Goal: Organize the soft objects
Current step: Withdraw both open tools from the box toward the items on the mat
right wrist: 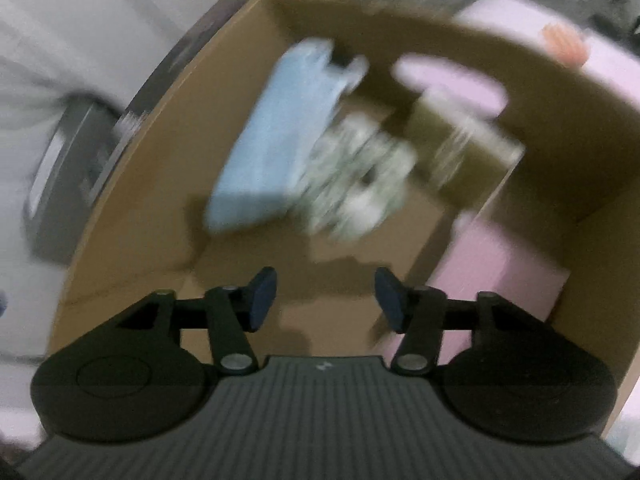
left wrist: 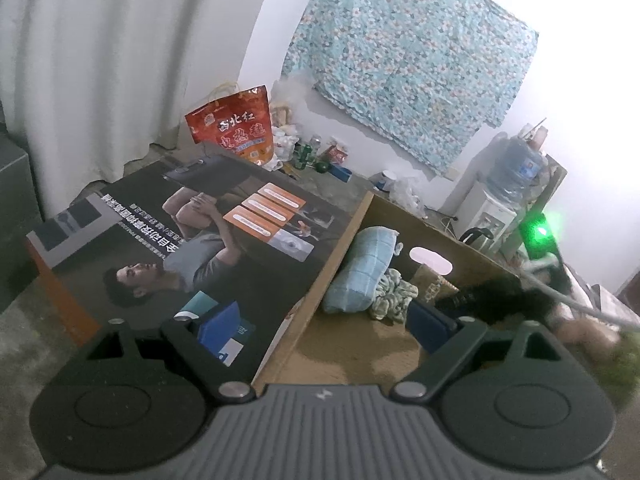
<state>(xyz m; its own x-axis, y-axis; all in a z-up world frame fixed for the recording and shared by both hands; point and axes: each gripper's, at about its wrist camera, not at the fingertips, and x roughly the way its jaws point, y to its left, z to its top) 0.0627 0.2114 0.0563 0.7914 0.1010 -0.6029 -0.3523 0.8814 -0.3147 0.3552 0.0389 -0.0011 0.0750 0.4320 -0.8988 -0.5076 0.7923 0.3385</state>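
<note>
An open cardboard box [left wrist: 352,216] holds a light blue pillow [left wrist: 360,272], a crumpled green-and-white cloth [left wrist: 394,294] and a brown patterned cushion [left wrist: 432,284]. My left gripper [left wrist: 326,330] is open and empty over the box's near left wall. A dark fuzzy object [left wrist: 500,298] lies at the box's right. In the blurred right wrist view, my right gripper [right wrist: 326,302] is open and empty above the box floor [right wrist: 340,260], with the blue pillow [right wrist: 272,140], the cloth [right wrist: 356,176] and the cushion [right wrist: 460,148] ahead of it.
The box's printed flap [left wrist: 208,240] lies flat to the left. A red bag [left wrist: 236,124], bottles and clutter stand by the far wall. A water dispenser [left wrist: 508,184] stands at the right. A floral cloth [left wrist: 412,60] hangs on the wall.
</note>
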